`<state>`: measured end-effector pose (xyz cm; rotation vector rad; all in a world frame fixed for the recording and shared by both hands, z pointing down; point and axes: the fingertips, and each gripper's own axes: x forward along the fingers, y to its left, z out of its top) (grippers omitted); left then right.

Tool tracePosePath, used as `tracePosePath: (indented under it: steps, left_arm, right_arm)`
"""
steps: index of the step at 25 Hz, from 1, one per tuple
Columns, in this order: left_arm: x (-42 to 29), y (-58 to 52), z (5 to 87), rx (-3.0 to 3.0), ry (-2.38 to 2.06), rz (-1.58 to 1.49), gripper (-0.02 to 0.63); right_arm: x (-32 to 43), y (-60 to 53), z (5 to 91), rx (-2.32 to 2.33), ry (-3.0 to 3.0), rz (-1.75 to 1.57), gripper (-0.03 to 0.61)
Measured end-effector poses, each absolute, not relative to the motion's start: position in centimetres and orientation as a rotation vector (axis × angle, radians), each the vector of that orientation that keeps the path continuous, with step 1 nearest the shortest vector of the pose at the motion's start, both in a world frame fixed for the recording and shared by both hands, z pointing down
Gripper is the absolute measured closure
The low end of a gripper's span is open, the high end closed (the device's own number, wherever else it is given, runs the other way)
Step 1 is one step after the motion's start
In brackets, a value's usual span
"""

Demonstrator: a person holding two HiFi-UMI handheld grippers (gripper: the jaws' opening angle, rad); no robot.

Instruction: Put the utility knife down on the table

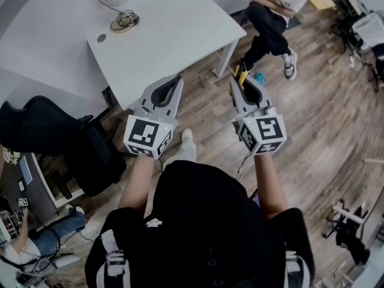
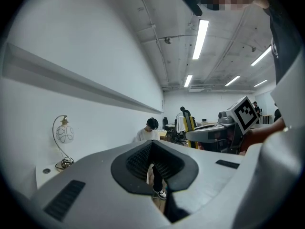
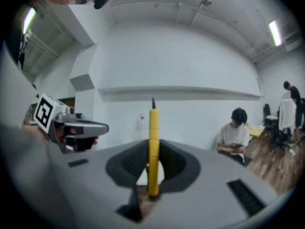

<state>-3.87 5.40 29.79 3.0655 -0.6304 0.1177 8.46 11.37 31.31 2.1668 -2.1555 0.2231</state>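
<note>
My right gripper (image 1: pixel 240 78) is shut on a yellow utility knife (image 1: pixel 238 72), held over the wooden floor just off the near corner of the white table (image 1: pixel 168 35). In the right gripper view the knife (image 3: pixel 153 147) stands upright between the jaws, its dark tip pointing up. The left gripper (image 1: pixel 175 81) hovers at the table's near edge, shut with nothing in it; its pads (image 2: pixel 138 159) meet at the tips. The table (image 2: pixel 45 171) shows at the lower left of the left gripper view.
A wire lamp (image 1: pixel 116 3) with a coiled cord stands at the table's far side. One person (image 1: pixel 273 17) sits beyond the table's right corner. A black office chair (image 1: pixel 54 138) stands to my left, with another seated person (image 1: pixel 36 239) below it.
</note>
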Motion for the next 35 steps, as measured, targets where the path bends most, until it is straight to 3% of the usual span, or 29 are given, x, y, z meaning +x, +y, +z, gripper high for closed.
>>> tracePosePath:
  steps: [35]
  left_arm:
    - [-1.5,-12.7,34.2,2.973,-0.584,0.186,0.595]
  right_arm:
    - [9.9,-7.6,34.3,2.084,-2.137,0.259,0.499]
